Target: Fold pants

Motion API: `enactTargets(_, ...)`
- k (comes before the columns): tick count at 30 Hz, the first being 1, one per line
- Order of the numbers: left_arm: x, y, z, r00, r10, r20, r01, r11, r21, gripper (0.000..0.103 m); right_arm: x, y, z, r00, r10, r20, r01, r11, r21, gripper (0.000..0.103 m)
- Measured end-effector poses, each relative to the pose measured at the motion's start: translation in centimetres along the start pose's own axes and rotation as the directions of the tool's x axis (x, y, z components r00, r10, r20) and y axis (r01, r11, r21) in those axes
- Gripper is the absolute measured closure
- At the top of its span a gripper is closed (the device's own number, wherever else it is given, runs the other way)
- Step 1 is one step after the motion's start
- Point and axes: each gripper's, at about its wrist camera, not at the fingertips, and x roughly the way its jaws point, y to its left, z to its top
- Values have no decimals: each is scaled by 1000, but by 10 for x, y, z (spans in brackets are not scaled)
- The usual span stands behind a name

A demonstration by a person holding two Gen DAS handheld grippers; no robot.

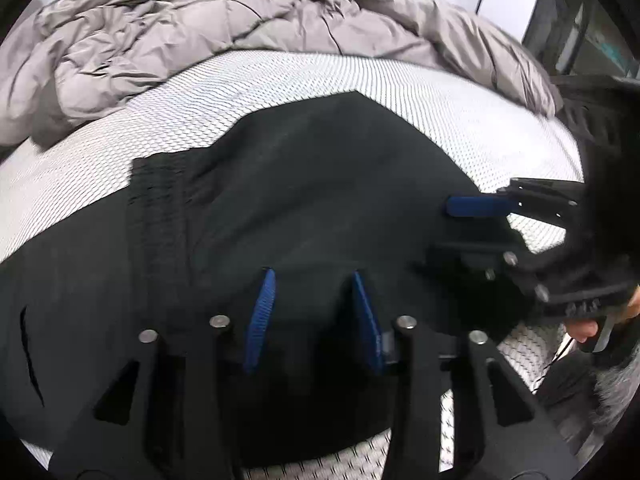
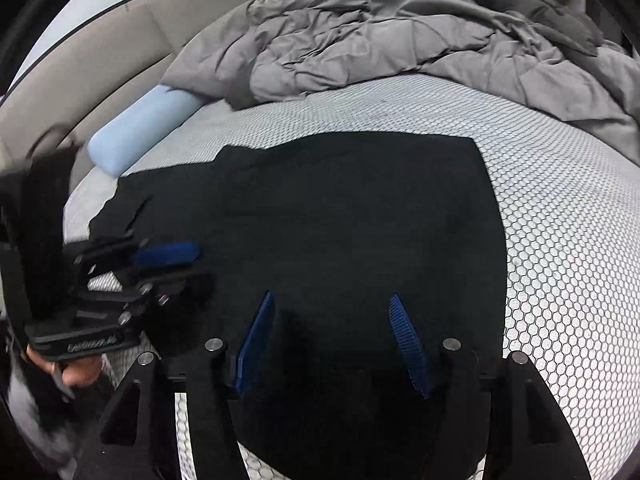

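Black pants (image 2: pixel 352 216) lie flattened and already doubled over on a bed's honeycomb-patterned mattress (image 2: pixel 560 240), well short of the rumpled grey duvet (image 2: pixel 400 52) heaped at the far side, as a person works a claw in each hand over the near edge of the cloth. The left claw (image 1: pixel 312 312) hangs over the pants with its blue pads parted and nothing pinched between them; the right claw (image 2: pixel 332 340), just beside it, stands wider apart and equally empty (both look to have let the cloth go). A pale blue bolster (image 2: pixel 136 136) rests beyond the pants' left end, against the bed's padded surround. The fold in hand appears to be laid down and released; judged from the still-long shape, another fold seems due, which would call for each claw to pinch one end of the pants and carry it over the other, keeping the layers flat
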Motion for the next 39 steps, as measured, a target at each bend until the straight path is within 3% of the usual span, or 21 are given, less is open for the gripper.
enactTargets(3, 11, 11, 1, 1000, -23, -7, 23, 1000, 1, 64, 10, -6, -8, 1000, -10, -26, 10, 1000, -7, 41)
enactTargets(5, 10, 24, -6, 999, -33, -9, 33, 999, -8, 64, 21, -11, -13, 995, -73, -64, 71, 997, -26, 41)
enactTargets(8, -4, 45, -19, 999, -45, -5, 45, 999, -11, 64, 17, -21, -21, 972, -232, -24, 231, 971, -62, 42)
enactTargets(11, -20, 58, -27, 1000, 11, 7, -11, 1000, -27, 64, 7, -37, -25, 957, -287, -42, 287, 958, -11, 40)
enactTargets(17, -32, 56, 3, 994, 64, 88, -60, 997, -52, 64, -10, -30, -4, 979, -190, 77, 190, 982, 9, 40)
enactTargets(21, -2, 45, 37, 995, 74, 68, -75, 997, 2, 64, 13, -19, 20, 988, -149, 45, 148, 989, 13, 40)
enactTargets(26, 39, 55, 48, 999, 44, -14, -43, 999, 7, 64, 47, -1, 38, 988, -149, -31, 146, 986, -87, 40)
enactTargets(28, 45, 64, 40, 1000, 5, -11, -5, 1000, 6, 65, 58, -6, 39, 984, -169, -59, 163, 982, -96, 40)
enactTargets(30, 41, 73, 33, 999, -36, 17, 36, 999, 6, 66, 63, -14, 33, 961, -265, -75, 254, 959, -128, 40)
enactTargets(32, 37, 75, 30, 999, -36, 25, 36, 999, 11, 66, 55, -26, 30, 936, -347, -56, 339, 934, -118, 36)
enactTargets(34, 33, 73, 29, 1000, -18, 25, 18, 1000, 9, 65, 48, -36, 26, 925, -375, -55, 370, 925, -90, 36)
enactTargets(37, 14, 70, 33, 999, 16, 44, -15, 1000, -22, 65, 34, -49, 22, 938, -343, -42, 342, 939, -37, 36)
enactTargets(39, -3, 69, 38, 991, 43, 125, -41, 999, -21, 64, 25, -52, 22, 956, -291, -25, 291, 957, 5, 36)
